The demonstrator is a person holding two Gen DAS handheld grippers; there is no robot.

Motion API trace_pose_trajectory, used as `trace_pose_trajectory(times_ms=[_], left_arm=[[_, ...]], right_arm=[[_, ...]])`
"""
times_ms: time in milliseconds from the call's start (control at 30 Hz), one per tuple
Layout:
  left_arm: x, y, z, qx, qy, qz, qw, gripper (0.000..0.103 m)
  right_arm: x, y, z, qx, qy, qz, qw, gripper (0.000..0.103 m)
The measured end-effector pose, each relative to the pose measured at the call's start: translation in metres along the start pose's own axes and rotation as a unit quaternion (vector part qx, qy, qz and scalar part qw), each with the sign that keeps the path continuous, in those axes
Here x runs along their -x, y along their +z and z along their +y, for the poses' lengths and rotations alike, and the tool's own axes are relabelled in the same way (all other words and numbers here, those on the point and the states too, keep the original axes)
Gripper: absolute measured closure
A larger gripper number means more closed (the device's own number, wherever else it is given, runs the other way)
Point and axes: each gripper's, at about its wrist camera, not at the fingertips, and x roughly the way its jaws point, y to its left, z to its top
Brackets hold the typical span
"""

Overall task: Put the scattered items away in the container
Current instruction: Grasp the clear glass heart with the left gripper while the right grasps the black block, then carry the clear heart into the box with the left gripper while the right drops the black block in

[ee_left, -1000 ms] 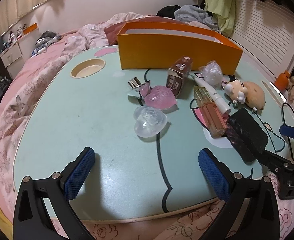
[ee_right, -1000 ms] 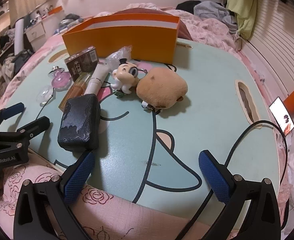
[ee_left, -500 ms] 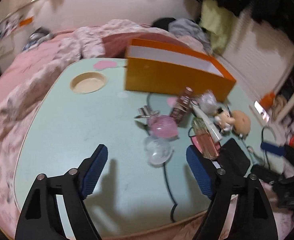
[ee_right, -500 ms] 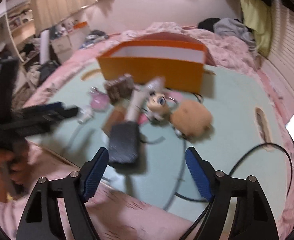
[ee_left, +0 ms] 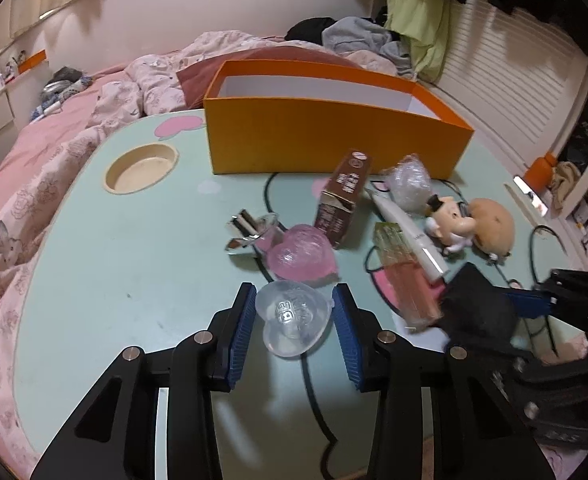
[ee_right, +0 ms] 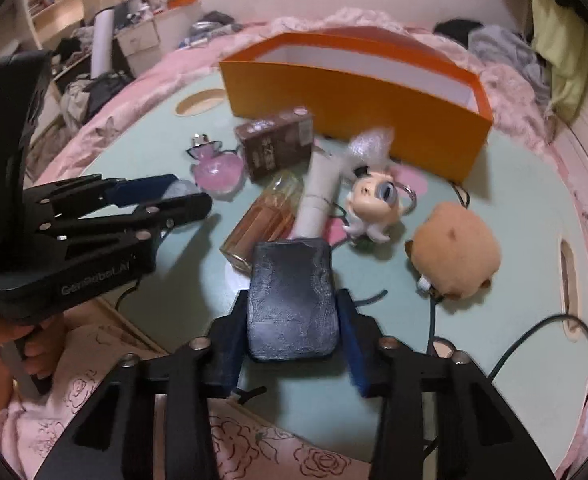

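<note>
Grasping is the step in hand, on both sides at once. Left gripper (ee_left: 294,330) has its jaws closing around a clear heart-shaped case (ee_left: 294,322); the blue pads stand just beside the case on either side, and I cannot tell whether they press on it yet. Right gripper (ee_right: 291,332) is likewise closing its jaws on a black pouch (ee_right: 291,300), which fills the gap between the pads; the left pad looks to be against the pouch's side, though blur hides whether the right one is.

Taking the orange box (ee_left: 334,136) as the landmark: it stands open at the far side of the worktop (ee_left: 133,260), and nothing can be seen inside it from here. Both the case and the pouch lie well on the near side of it. Between them and the box sit a pink heart-shaped bottle (ee_left: 300,254), a brown carton (ee_left: 344,198) just in front of the box's near wall, a white tube (ee_left: 408,228), an amber perfume bottle (ee_left: 406,276), a crinkled plastic wrap (ee_left: 408,182), a small doll figure (ee_left: 452,226) and a tan plush (ee_left: 492,226).

Judging from this, no item is in the box yet. The next move calls for finishing both grips firmly, since the smooth case may slip, then lifting clear over the clutter and the box's near wall before letting go inside.
</note>
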Motion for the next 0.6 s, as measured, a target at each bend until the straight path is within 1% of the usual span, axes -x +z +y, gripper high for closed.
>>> trace_pose_trajectory(times_ms=[200, 333, 467, 500, 600], left_arm=[[0.01, 0.001, 0.0, 0.009, -0.005, -0.012, 0.9999, 0.062], [0.015, 0.004, -0.002, 0.01, -0.003, -0.012, 0.9999, 0.062], [0.025, 0.014, -0.002, 0.006, -0.001, -0.021, 0.9998, 0.062], [0.028, 0.02, -0.001, 0.005, 0.0, -0.026, 0.9996, 0.062], [0.035, 0.041, 0.0, -0.003, 0.009, -0.046, 0.9989, 0.062]], right_arm=[[0.012, -0.001, -0.015, -0.036, 0.007, -0.029, 0.999, 0.065], [0.021, 0.0, -0.022, -0.052, 0.009, -0.039, 0.998, 0.065], [0.039, 0.007, -0.026, -0.051, -0.013, -0.067, 0.996, 0.065], [0.046, 0.012, -0.026, -0.043, -0.027, -0.08, 0.995, 0.065], [0.06, 0.024, -0.031, -0.032, -0.051, -0.106, 0.993, 0.065]])
